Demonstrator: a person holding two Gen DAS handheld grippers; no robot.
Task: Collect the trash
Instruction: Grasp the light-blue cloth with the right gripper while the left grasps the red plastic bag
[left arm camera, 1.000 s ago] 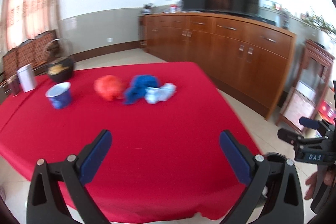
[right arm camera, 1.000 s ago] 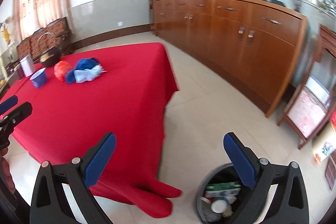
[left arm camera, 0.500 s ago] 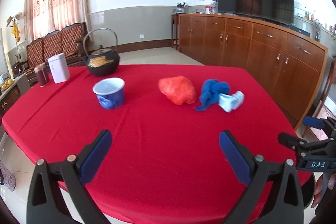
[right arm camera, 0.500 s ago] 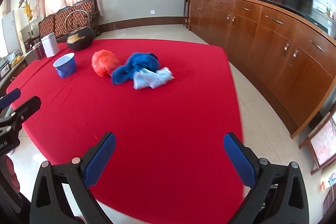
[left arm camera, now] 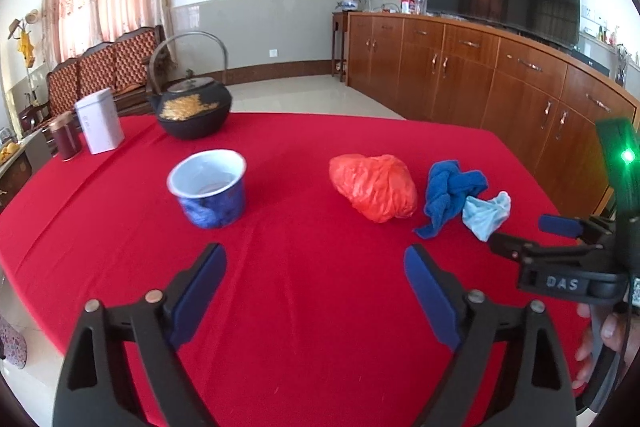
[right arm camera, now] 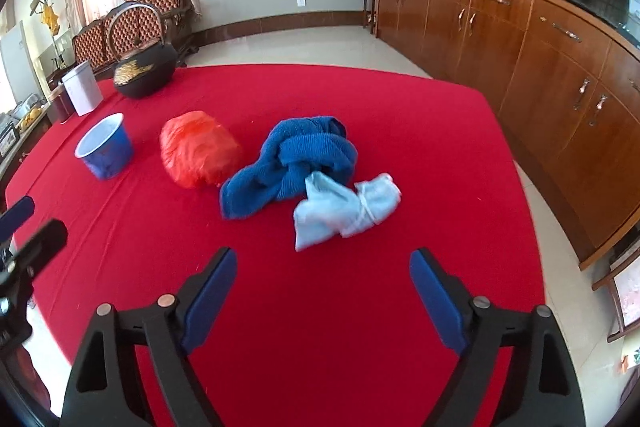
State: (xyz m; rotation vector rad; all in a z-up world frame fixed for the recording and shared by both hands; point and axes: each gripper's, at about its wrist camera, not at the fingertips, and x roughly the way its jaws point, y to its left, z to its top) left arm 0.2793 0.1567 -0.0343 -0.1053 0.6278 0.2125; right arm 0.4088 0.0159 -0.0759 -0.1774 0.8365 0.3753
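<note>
Both grippers' jaws gape empty; crumpled orange plastic bag and pale-blue wad remain uncollected on the counter.

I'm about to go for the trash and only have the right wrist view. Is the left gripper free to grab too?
Observer: Yes. The left wrist view shows the left gripper open, nothing between its fingers, over bare red cloth.
Operator: What does it face?
Observer: The blue cup is ahead to its left, the orange bag ahead to its right.
Operator: Any status light on my right gripper?
Observer: Yes, seen from the left, a green light is lit on the body of the right gripper.
</note>
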